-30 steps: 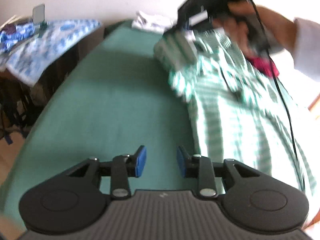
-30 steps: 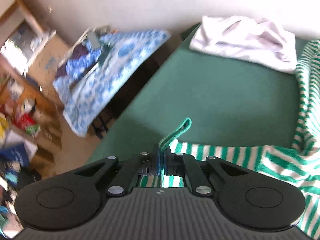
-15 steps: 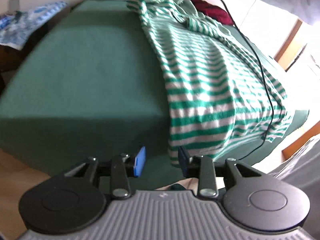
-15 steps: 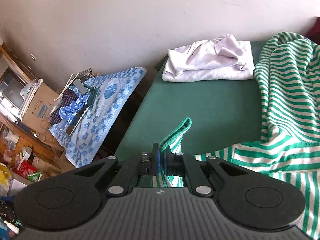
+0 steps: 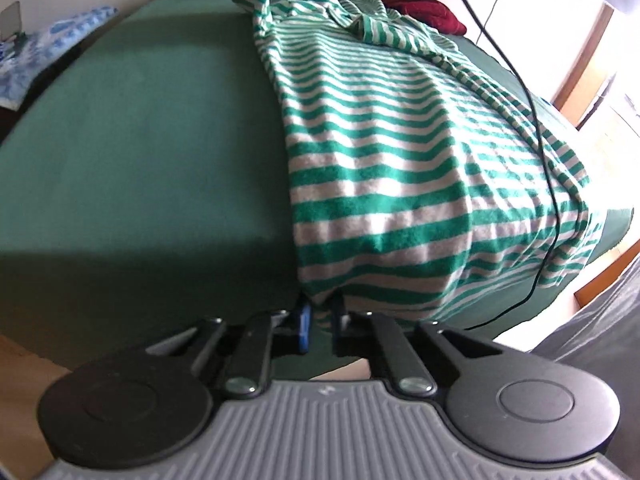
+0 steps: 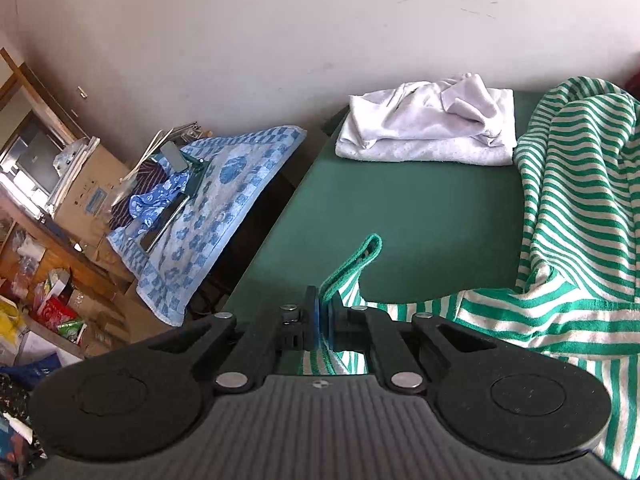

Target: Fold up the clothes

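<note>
Green-and-white striped cotton shirt [image 5: 400,152] lies spread along the green-covered bed [image 5: 140,140], unfolded. Left claw [image 5: 320,320] has just been closing on its near hem corner; right claw [image 6: 324,316] pinches the collar end. Every fold remains.

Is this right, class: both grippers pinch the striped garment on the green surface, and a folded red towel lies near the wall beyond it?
One detail is wrong. The right wrist view shows the folded towel near the wall is white, not red. The rest holds: the right gripper and left gripper both pinch the striped garment on the green surface.
</note>
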Available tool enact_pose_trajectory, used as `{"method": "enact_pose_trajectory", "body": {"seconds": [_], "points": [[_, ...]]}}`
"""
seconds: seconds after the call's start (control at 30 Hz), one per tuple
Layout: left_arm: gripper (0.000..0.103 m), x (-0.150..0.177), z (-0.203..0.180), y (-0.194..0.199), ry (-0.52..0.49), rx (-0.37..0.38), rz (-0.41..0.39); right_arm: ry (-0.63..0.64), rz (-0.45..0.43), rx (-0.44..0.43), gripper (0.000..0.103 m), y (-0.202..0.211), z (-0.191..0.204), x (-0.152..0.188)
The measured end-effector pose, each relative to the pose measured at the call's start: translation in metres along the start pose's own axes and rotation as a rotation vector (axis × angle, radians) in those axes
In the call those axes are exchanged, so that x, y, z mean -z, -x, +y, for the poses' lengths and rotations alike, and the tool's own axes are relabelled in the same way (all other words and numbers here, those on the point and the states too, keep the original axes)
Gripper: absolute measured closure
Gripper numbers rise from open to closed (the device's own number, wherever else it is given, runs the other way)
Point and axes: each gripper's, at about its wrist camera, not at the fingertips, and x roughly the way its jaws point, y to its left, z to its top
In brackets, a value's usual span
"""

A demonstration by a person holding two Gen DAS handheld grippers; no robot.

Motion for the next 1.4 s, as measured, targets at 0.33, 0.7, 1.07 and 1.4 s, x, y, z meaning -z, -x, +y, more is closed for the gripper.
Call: {"method": "enact_pose_trajectory", "body": {"seconds": [0.33, 0.7, 1.07, 1.4], "points": [[0.103, -0.012, -0.035, 0.043, 0.019, -0.075, -0.065, -0.002, -0.018, -0.08, 0.099, 0.015, 0.001, -0.008], [0.095, -0.009, -0.033, 0.026, 0.011, -0.072, 0.028, 0.0, -0.014, -0.081, 0.099, 0.023, -0.013, -0.007], [0.044, -0.009, -0.004, 0.004, -0.071, 0.002, 0.027, 0.011, 0.0, -0.061, 0.099, 0.019, -0.014, -0.001], [0.103, -0.006, 0.019, -0.016, -0.054, 0.207, 0.045, -0.001, -0.012, -0.001, 0.098, 0.017, -0.013, 0.006]]}}
